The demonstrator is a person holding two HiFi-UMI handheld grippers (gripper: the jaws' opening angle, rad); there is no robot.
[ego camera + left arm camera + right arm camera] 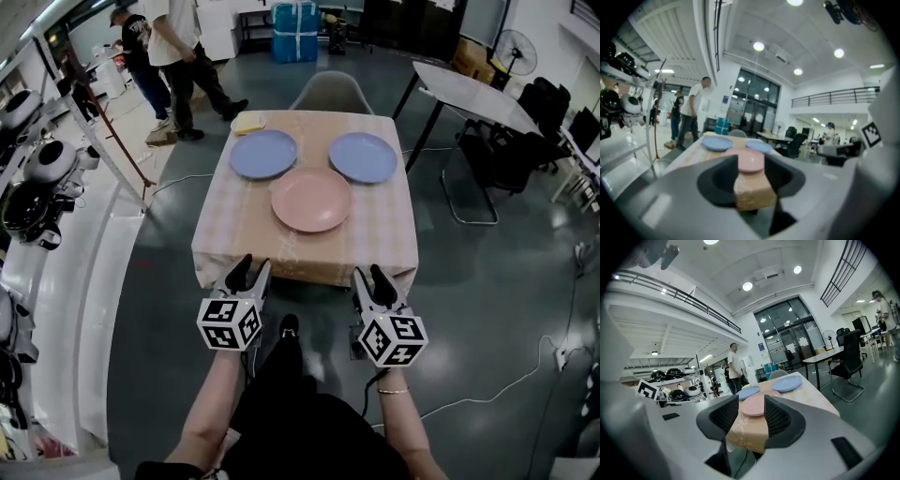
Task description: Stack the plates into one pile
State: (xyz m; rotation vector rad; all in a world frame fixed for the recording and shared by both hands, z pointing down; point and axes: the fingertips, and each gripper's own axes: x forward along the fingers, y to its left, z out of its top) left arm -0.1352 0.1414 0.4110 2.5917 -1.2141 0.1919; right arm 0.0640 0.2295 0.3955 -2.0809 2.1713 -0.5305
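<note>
Head view shows my left gripper [246, 270] and right gripper [373, 279] wide open and empty, just short of the table [234, 234]. The pink plate [310, 200], left blue plate [263, 154] and right blue plate [363, 157] lie flat, not yet stacked. I think stacking hasn't begun, so next I reach in and grab one rim.

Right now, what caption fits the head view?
Open left tongs and right tongs face a table with one pink plate and two blue plates, unstacked.
</note>
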